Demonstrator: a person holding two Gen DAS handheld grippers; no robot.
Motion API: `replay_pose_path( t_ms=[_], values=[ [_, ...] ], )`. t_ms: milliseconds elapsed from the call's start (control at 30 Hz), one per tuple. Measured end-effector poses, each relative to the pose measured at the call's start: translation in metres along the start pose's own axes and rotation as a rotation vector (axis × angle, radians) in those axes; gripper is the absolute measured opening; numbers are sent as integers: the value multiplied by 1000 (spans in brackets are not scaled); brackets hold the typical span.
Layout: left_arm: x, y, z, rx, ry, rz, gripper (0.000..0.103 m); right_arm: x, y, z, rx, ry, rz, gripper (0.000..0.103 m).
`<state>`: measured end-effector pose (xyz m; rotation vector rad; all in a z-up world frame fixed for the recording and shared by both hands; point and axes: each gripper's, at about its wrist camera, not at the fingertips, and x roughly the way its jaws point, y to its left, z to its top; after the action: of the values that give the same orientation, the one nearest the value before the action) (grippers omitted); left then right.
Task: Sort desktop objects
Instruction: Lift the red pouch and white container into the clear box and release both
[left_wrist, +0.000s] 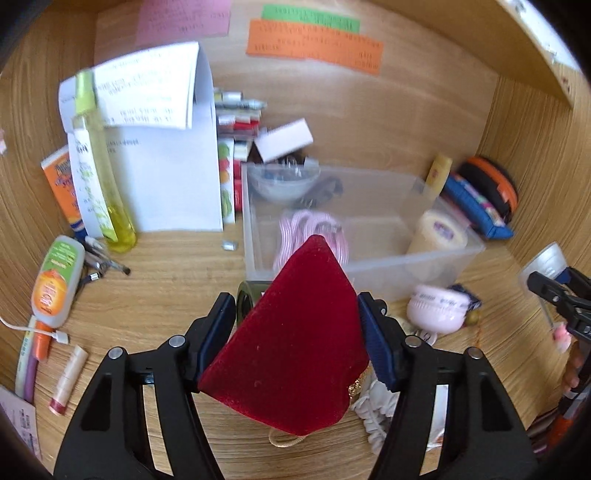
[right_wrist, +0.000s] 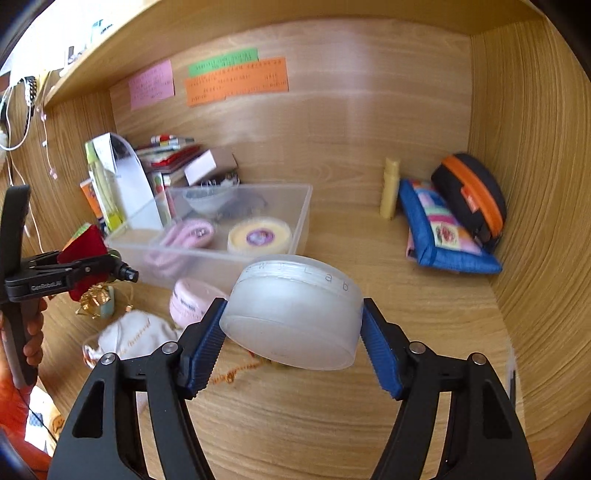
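Red velvet box (left_wrist: 295, 343): we hold it clamped in the left gripper (left_wrist: 297, 332) jaws, above the tabletop (left_wrist: 166, 295), just before the clear bin (left_wrist: 369, 266). Frosted jar (right_wrist: 295, 314): gripped tilted by the right gripper (right_wrist: 293, 339) jaws, near the pink case (right_wrist: 190, 301).

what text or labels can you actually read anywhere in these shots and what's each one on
"L a b" in raised letters, with unclear letters before it, on the frosted jar in the right hand-held gripper.
"GenRobot.AI", small, on the left hand-held gripper.
Too blurred to read: orange note, green note, pink note, white pouch script, sunscreen tube, orange-label bottle.
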<state>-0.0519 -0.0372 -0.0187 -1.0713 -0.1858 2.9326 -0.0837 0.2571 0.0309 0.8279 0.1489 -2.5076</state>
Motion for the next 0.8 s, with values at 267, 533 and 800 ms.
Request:
replay_pose_path(
  t_ms=[267,533,800],
  values=[
    [-8,0,15,16,-49,-14,66,9,12,25,-13,-45,46,67],
    [27,4,-18,9,93,-33,66,27,25,25,-17,-8,102,67],
    [30,11,-33,2,147,-40,73,37,35,24,-32,22,118,67]
  ],
)
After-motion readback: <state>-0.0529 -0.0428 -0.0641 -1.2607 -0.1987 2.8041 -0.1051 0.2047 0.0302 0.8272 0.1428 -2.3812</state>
